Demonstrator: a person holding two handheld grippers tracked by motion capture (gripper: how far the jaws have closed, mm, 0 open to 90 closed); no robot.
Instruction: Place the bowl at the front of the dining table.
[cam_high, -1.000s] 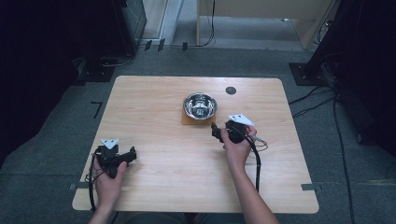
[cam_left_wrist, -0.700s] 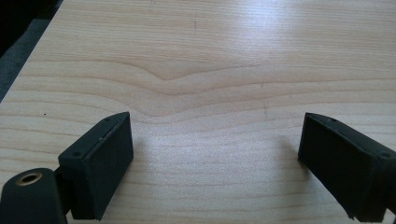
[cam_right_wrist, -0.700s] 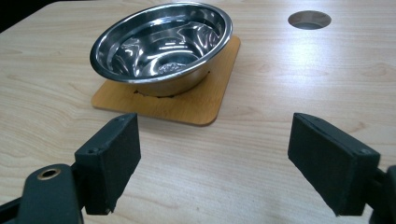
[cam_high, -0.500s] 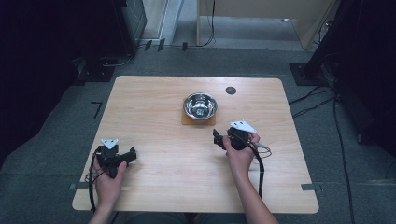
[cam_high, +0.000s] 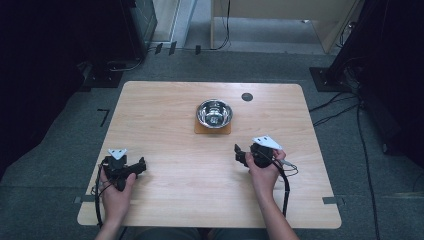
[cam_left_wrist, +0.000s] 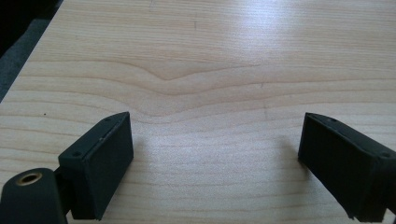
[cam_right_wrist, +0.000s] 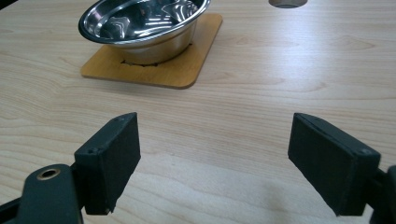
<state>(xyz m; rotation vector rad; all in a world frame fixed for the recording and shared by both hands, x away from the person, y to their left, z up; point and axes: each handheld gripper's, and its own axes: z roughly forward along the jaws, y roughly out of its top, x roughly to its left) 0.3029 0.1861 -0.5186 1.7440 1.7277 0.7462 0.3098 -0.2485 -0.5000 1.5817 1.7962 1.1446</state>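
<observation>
A shiny steel bowl (cam_high: 214, 113) (cam_right_wrist: 140, 23) rests on a thin square wooden mat (cam_high: 201, 130) (cam_right_wrist: 187, 65) at the table's middle back. My right gripper (cam_high: 240, 152) (cam_right_wrist: 217, 163) is held low over the table, in front of and to the right of the bowl, open with only bare wood between its jaws. My left gripper (cam_high: 139, 167) (cam_left_wrist: 215, 158) sits near the table's front left corner, also open over bare wood, holding nothing.
The light wooden table (cam_high: 165, 120) has a dark round cable hole (cam_high: 247, 96) (cam_right_wrist: 287, 3) behind and right of the bowl. Cables trail from both grippers toward the front edge. Dark floor and equipment surround the table.
My right gripper has drawn back toward the front of the table, away from the bowl. The left gripper has stayed put.
</observation>
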